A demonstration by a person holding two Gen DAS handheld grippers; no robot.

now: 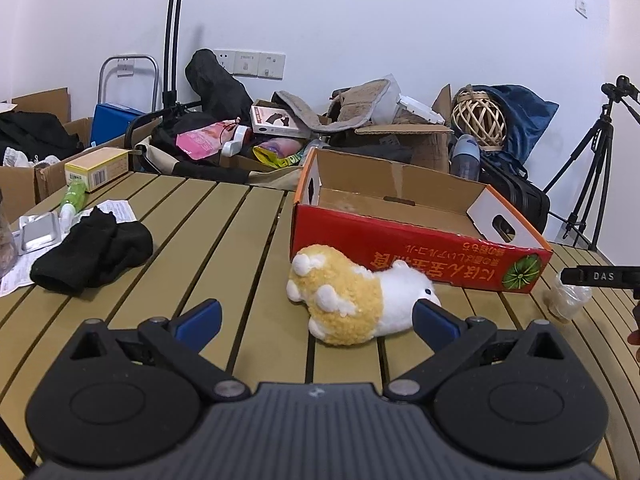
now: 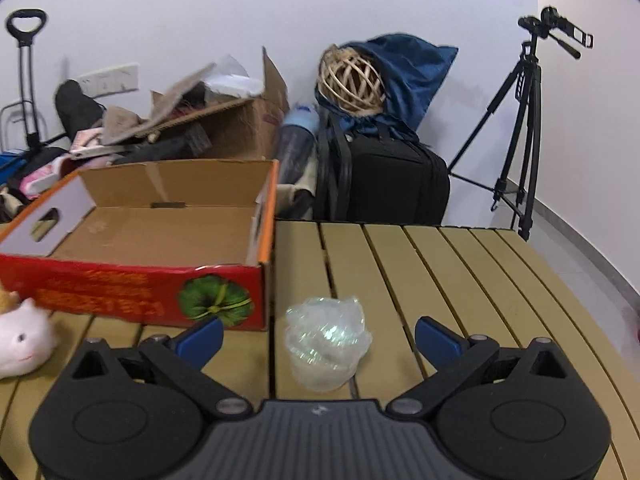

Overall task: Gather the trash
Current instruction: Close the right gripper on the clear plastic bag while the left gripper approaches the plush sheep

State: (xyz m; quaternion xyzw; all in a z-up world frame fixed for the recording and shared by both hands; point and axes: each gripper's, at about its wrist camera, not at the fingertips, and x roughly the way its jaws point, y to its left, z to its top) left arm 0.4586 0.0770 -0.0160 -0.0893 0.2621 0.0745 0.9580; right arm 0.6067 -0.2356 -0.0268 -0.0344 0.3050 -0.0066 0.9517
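So far nothing appears collected: the shallow red-sided cardboard box (image 2: pixel 140 240) standing at the far middle of the slatted tan counter (image 2: pixel 440 280) shows a bare brown floor in both views, and I judge it to be the likely place for the trash. The right hand-held gripper (image 2: pixel 319 338) is spread wide and holds nothing, with the crumpled clear plastic wrapper (image 2: pixel 326 342) lying on the counter between its blue pads, just right of the box's near corner. The left hand-held gripper (image 1: pixel 317 316) is also wide and empty, low over the counter; the yellow-and-white plush toy (image 1: pixel 356 298) lies just beyond it against the box's red side. At the left remain black socks (image 1: pixel 94 250), printed paper sheets (image 1: pixel 120 210), a silver blister pack (image 1: pixel 40 232) and a small green bottle (image 1: pixel 74 196). Sorting and gathering seem all still ahead.
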